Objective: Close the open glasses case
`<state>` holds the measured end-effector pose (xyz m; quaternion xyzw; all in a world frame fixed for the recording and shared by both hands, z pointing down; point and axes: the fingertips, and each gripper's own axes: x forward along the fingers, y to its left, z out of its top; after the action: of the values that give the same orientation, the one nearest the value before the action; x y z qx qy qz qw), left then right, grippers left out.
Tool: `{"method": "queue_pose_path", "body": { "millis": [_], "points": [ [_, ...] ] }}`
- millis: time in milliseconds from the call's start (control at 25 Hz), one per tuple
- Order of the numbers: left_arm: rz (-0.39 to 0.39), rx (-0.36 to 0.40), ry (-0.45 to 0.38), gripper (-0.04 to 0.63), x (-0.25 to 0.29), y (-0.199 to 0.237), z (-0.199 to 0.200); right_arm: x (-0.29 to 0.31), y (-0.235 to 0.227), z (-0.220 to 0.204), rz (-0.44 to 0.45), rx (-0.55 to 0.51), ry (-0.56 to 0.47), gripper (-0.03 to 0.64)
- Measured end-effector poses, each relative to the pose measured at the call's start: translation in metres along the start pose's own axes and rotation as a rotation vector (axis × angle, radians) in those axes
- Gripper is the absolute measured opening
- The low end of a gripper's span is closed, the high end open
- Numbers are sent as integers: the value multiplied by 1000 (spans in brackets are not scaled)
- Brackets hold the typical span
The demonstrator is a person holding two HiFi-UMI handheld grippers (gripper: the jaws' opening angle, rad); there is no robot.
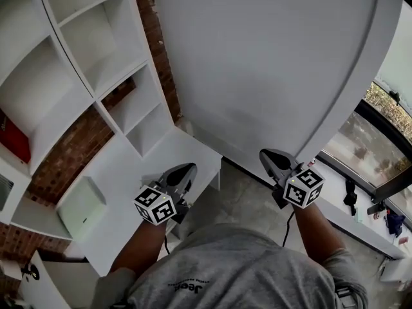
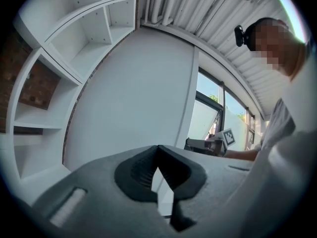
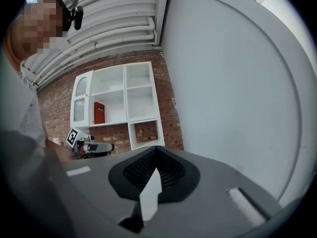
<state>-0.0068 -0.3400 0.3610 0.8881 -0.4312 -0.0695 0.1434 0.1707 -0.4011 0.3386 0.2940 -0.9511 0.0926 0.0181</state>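
Left gripper [image 1: 188, 168] and right gripper [image 1: 266, 154] both clenched on nothing, ribbed dark pads [image 3: 140, 170] meeting; boxy white shelf [image 1: 96, 40] on brick [image 1: 76, 150] holds a red box [image 3: 99, 112].

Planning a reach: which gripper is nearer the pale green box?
Left. The left gripper is just right of the pale green box in the head view; the right gripper lies farther right.

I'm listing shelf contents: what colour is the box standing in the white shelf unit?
The box is red; the right gripper view shows it best.
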Motion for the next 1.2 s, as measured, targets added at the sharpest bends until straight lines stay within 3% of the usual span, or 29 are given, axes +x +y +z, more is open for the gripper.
{"method": "queue_pose_path", "body": {
  "millis": [320,800,920,1200],
  "points": [
    [-89,25,33,-3,6,31,13,23,1,2,-84,26,-9,9],
    [-80,-26,26,-3,-6,52,10,45,8,-4,-62,33,19,9],
    [-94,-15,32,168,-6,52,9,49,9,-6,-49,35,30,9],
    [-58,95,104,236,-17,71,-7,63,10,-16,-8,44,69,9]
  ]
}}
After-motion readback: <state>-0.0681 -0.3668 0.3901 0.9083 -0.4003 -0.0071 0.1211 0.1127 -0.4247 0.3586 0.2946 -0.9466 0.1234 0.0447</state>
